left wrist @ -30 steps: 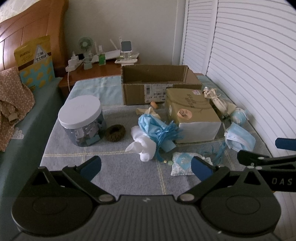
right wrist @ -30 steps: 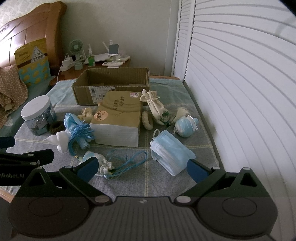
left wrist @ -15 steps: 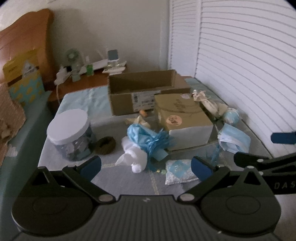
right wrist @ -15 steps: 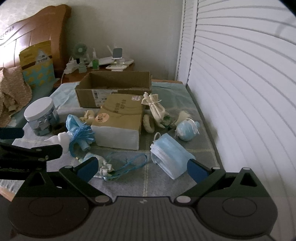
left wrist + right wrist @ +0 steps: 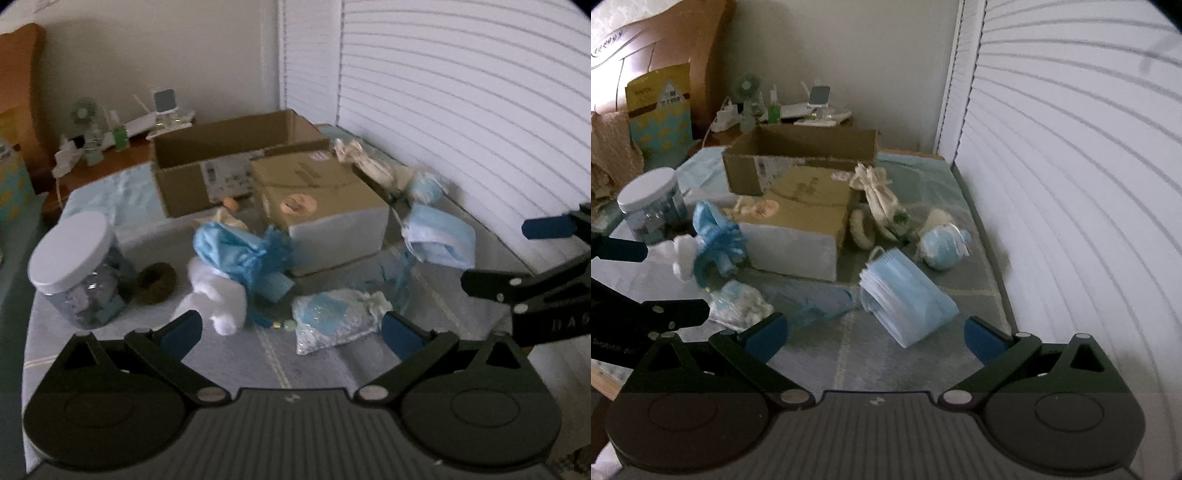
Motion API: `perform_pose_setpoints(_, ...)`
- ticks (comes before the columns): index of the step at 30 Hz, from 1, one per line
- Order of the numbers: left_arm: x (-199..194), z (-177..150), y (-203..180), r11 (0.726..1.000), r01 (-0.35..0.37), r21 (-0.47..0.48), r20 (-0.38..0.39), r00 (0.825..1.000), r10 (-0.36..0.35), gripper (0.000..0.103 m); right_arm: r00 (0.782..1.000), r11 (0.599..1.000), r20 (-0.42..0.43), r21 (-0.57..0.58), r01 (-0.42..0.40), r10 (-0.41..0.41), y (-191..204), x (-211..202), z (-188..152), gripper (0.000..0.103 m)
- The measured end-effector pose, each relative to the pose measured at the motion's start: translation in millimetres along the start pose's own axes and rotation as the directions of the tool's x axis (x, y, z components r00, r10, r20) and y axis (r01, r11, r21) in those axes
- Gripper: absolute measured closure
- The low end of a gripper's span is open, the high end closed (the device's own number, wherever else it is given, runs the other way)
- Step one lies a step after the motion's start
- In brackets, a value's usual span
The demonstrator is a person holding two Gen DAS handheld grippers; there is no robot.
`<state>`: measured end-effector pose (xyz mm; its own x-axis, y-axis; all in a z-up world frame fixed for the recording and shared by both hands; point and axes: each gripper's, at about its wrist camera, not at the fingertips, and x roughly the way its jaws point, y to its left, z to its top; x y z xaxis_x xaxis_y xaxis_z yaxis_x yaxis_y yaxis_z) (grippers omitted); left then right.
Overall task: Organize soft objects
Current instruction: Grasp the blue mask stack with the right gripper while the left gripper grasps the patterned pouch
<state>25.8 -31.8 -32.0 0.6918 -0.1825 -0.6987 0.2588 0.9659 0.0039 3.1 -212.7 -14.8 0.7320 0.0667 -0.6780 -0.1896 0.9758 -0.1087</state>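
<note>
Both your grippers are spread wide with nothing between the pads: your left gripper (image 5: 291, 330) hangs over the near edge of the grey cloth (image 5: 317, 369), your right gripper (image 5: 875, 338) low over the same cloth further right, neither touching anything. Nearest your left fingers lies the small blue-and-white pouch (image 5: 332, 323), just ahead of the right-hand pad, with a few beads (image 5: 282, 325) loose beside it; close carelessly and you may sweep the beads off the edge or catch the cloth with the pouch. A tangle of blue cord (image 5: 816, 308) runs from that pouch toward the stack of face masks (image 5: 905, 295), which sits just ahead of your right gripper; pinch only the top of the stack and the sheets will likely fan out and slide apart, and a snagged cord could drag its neighbours along. Beyond, the white sock (image 5: 218, 299) and the blue bundle (image 5: 240, 254) overlap, so lifting one may pull the other. Behind them stands the closed tan box (image 5: 321, 206), and left of it the plastic jar (image 5: 75, 266) beside a dark hair tie (image 5: 157, 282); a wide swing could knock the jar over. Farthest back, the open cardboard box (image 5: 236, 162) looks the likely destination, and reaching it means carrying limp things over the closed box, where a trailing loop could catch.
</note>
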Motion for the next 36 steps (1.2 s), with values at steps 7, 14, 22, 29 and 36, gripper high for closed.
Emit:
perform_pose_setpoints(7,19,-1,-10,0.996,0.074,0.052,-0.023,0.997,-0.073,0.001,0.999,0.999,-0.033,0.023,0.025,-0.024,-16,14,-9,0.0)
perform_pose_setpoints(14,40,1,-20,0.988,0.119,0.094,-0.038,0.993,-0.116,0.003,0.998,0.998,-0.054,0.048,0.033,-0.031,-27,22,-12,0.0)
perform_pose_setpoints(22,61,1,-24,0.983,0.143,0.115,-0.064,0.989,-0.136,0.012,0.998,0.999,-0.053,0.042,0.023,-0.021,-27,26,-11,0.0)
perform_pose_setpoints(29,61,1,-20,0.984,0.142,0.103,-0.045,0.989,-0.138,0.024,0.999,0.999,-0.051,0.045,0.018,-0.015,-28,28,-10,0.0)
perform_pose_setpoints(36,54,1,-19,0.981,0.154,0.118,-0.045,0.988,-0.15,0.049,0.999,0.999,-0.049,0.043,0.019,-0.017,-27,29,-9,0.0)
